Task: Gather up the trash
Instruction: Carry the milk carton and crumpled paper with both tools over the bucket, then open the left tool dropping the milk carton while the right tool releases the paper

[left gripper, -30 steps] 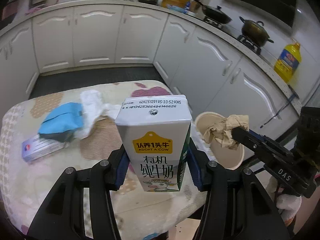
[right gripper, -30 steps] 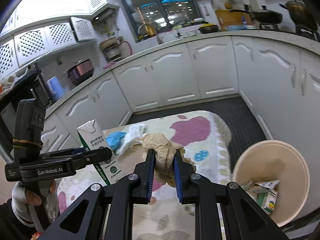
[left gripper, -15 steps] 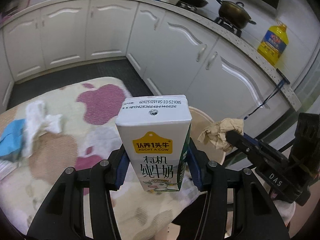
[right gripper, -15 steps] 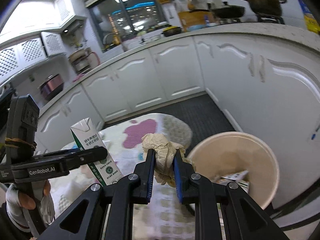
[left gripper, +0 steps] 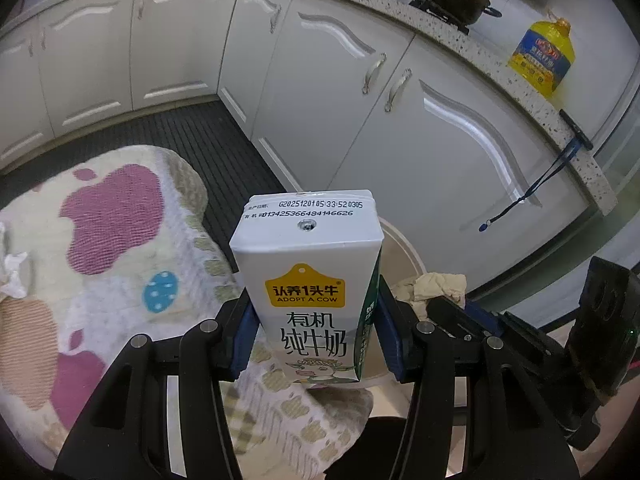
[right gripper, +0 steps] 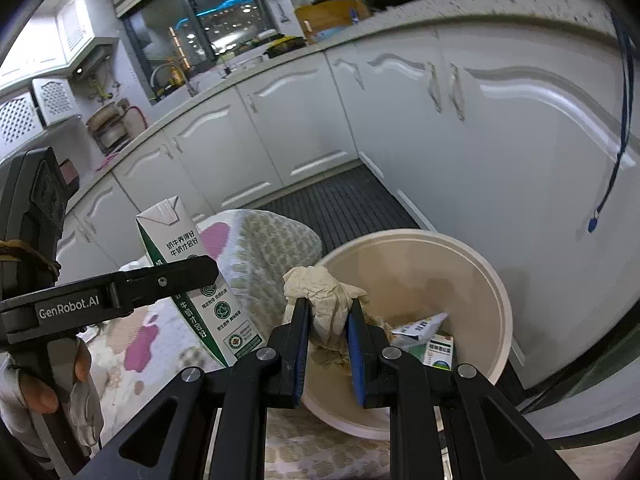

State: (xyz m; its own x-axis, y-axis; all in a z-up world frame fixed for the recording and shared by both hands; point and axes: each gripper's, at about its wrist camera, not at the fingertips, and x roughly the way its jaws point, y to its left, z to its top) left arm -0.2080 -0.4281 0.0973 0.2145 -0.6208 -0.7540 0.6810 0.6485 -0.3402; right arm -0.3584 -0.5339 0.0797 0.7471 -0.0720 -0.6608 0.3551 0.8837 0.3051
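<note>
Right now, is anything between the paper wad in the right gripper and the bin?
Nothing solid. In the right wrist view the wad, clamped in the right gripper, hangs at the bin rim, with only air to the cartons inside.

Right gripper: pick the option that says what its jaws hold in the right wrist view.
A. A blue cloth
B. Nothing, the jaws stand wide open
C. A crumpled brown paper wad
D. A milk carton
C: the right gripper is clamped on a crumpled brown paper wad at the rim of the beige bin, while the milk carton sits in the left gripper.
</note>
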